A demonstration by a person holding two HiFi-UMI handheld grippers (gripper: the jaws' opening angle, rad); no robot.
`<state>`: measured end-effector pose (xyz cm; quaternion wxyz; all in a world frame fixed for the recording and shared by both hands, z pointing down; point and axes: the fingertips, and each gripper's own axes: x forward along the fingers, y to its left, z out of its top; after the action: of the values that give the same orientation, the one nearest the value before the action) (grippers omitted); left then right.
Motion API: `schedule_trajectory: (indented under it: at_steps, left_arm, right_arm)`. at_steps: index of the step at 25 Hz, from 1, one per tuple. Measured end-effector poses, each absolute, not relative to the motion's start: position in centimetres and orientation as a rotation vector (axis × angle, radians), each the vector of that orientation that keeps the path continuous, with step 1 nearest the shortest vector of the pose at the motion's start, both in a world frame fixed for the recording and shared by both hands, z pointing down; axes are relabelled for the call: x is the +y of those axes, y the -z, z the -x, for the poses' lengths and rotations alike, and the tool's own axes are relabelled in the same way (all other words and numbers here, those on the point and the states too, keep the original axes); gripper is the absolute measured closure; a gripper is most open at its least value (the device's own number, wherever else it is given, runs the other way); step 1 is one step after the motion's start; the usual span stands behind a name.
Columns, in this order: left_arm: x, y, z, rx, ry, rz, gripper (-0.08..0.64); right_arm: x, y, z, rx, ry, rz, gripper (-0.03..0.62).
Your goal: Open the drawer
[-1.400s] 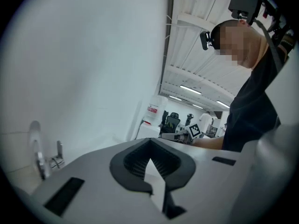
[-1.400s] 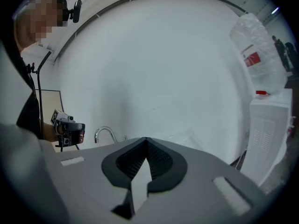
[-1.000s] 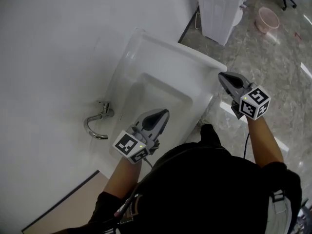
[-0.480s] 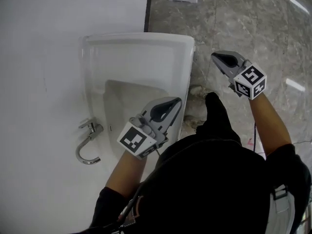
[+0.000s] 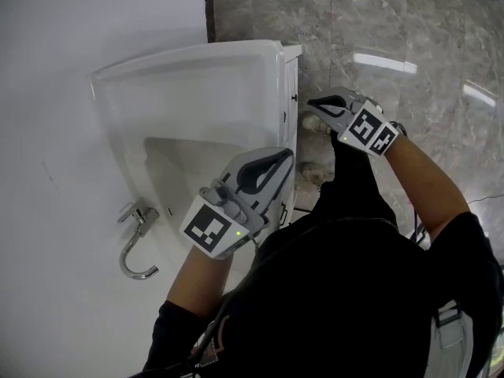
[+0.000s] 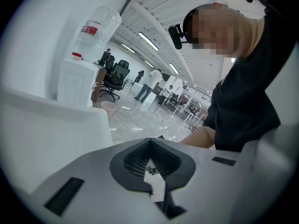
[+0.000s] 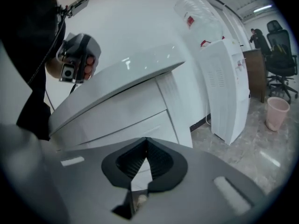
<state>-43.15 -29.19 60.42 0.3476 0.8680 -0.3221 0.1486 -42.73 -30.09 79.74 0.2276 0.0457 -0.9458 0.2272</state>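
A white vanity cabinet with a sink [image 5: 197,77] on top stands against the wall. Its closed drawer fronts [image 7: 126,118] fill the middle of the right gripper view. From above only the cabinet's front edge [image 5: 289,93] shows, with a small dark spot on it. My right gripper [image 5: 313,103] [image 7: 146,141] is shut and empty, low in front of that edge and pointing at the drawers, a short way off them. My left gripper [image 5: 285,157] [image 6: 149,141] is shut and empty over the basin's front rim.
A chrome faucet [image 5: 135,246] is on the wall side of the basin. A white water dispenser [image 7: 224,87] with its bottle [image 7: 196,13], a pink bucket [image 7: 278,111] and an office chair [image 7: 280,59] stand on the grey marble floor [image 5: 394,38]. People are far off [image 6: 145,85].
Both grippers have come down. The right one sank from beside the countertop to the cabinet's front edge. The left one slid toward the basin's front rim. The head view has swung toward the wall.
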Motion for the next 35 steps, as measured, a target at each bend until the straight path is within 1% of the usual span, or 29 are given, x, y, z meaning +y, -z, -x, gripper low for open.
schedule_trajectory:
  at_steps: [2,5,14,19,32,35]
  left_arm:
    - [-29.2,-60.7,43.3,-0.830,-0.383,-2.244,0.566]
    - [-29.3,-60.9,43.6,-0.839,-0.367,-2.240,0.565]
    - [-29.3,-60.9,43.8,-0.847,-0.352,-2.249,0.566]
    - [-29.3,-60.9,43.9,-0.853,-0.343,-2.245,0.566]
    - [-29.1,-61.2,44.9,-0.870,-0.312,-2.237,0.566]
    - [-29.2,-61.2,45.2,-0.876,-0.310,-2.238,0.566]
  right_arm:
    - [-28.2,-80.9,43.9,-2.591,-0.581,-0.057,0.595]
    - [-25.5,-82.6,45.5,-2.554,-0.521,0.048,0.573]
    - [-22.4,-87.7,49.2,-2.450,-0.339,0.150,0.466]
    - [-21.4,-90.6,50.0,-2.375,-0.239,0.197,0.405]
    - [-21.3,-93.6,52.1,-2.334,-0.152,0.089,0.403]
    - [-21.1,-93.5,52.3,-2.338,-0.150,0.077,0.423]
